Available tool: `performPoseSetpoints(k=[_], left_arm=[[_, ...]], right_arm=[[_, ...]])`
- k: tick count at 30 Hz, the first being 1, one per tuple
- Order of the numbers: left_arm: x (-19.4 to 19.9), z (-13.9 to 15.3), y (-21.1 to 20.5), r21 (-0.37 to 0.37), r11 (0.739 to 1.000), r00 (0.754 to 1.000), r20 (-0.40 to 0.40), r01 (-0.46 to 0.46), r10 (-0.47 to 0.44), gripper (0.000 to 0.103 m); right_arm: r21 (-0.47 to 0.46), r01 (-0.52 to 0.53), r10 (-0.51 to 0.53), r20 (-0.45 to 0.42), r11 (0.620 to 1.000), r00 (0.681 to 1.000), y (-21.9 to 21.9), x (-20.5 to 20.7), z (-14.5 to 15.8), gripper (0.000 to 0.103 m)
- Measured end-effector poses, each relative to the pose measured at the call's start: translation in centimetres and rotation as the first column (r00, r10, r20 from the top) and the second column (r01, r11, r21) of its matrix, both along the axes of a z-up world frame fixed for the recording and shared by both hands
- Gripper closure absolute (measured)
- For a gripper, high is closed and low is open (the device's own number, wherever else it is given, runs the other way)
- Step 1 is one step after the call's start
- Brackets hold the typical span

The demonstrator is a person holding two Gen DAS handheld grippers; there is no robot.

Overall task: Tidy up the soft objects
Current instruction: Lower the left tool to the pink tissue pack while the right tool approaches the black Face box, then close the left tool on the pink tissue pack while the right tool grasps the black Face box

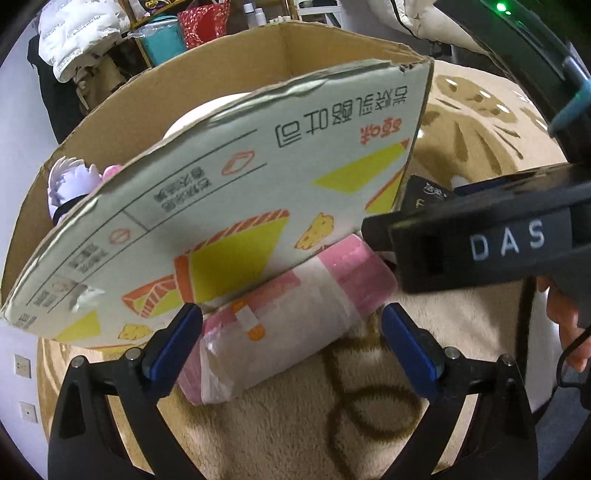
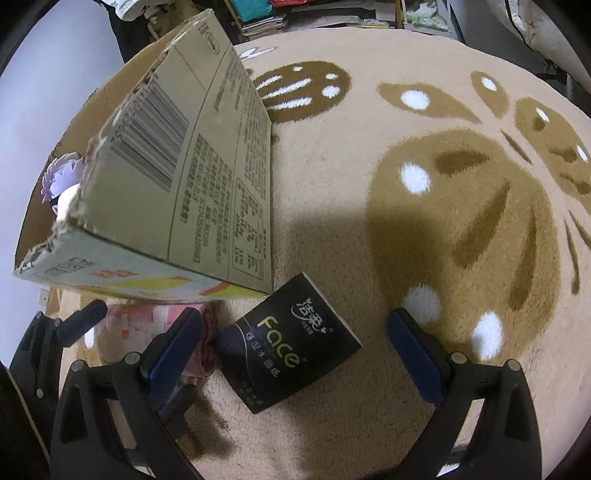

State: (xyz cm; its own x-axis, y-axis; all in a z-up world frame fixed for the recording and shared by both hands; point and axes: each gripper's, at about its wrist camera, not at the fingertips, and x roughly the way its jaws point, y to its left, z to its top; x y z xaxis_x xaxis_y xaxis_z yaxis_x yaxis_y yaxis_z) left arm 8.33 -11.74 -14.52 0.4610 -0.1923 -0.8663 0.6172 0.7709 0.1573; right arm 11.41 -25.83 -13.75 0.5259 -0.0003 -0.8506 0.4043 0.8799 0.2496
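A pink and white soft pack (image 1: 280,325) lies on the beige rug against the printed wall of an open cardboard box (image 1: 236,206). My left gripper (image 1: 291,347) stands open around the pack's near end, pads apart from it. In the right wrist view a black tissue pack marked "Face" (image 2: 288,347) lies on the rug beside the box's corner (image 2: 207,206). My right gripper (image 2: 295,358) is open, its blue pads on either side of the black pack without touching. A lilac-haired plush doll (image 1: 70,181) and a white rounded soft thing (image 1: 207,110) rest inside the box.
The round rug (image 2: 424,221) has brown paw prints and spreads wide to the right. The right gripper's black body (image 1: 491,243) and a hand (image 1: 565,317) cross the left view at right. Bags, shelves and a white padded jacket (image 1: 77,33) crowd the room behind the box.
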Motion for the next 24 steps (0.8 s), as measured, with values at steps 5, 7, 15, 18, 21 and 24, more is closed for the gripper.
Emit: performPoseSetpoints(k=[5,7,15,18,21,24], left_arm=[[0.6,-0.7,-0.2,0.014,1.0,1.0,-0.01,0.003,-0.003,0.006],[0.9,-0.8,-0.4,0.017,1.0,1.0,-0.01,0.005,-0.005,0.006],[1.0,-1.9,0.1,-0.023,1.0,0.999,-0.046,-0.006,0.005,0.008],[1.6,-2.3,0.4,-0.046,0.998,0.995,-0.097,-0.036,0.031,0.008],[2.1,-2.5,0.8,-0.066,0.996,0.99,-0.127,-0.065,0.056,0.007],[2.0,-2.5,0.5,-0.061,0.996,0.991,-0.124,-0.064,0.056,0.007]], right_arm=[[0.014,0.0,0.0,-0.003,1.0,1.0,0.1,0.4,0.0,0.0],[0.029,0.004,-0.004,0.0,1.0,1.0,-0.1,0.3,0.1,0.0],[0.047,-0.002,0.002,0.002,0.999,1.0,-0.8,-0.2,0.2,0.0],[0.041,-0.009,0.009,-0.006,0.999,1.0,-0.9,-0.1,0.2,0.0],[0.04,-0.01,0.01,-0.009,0.999,1.0,-0.8,-0.2,0.3,0.0],[0.037,-0.012,0.012,-0.013,0.999,1.0,-0.7,0.1,0.2,0.0]])
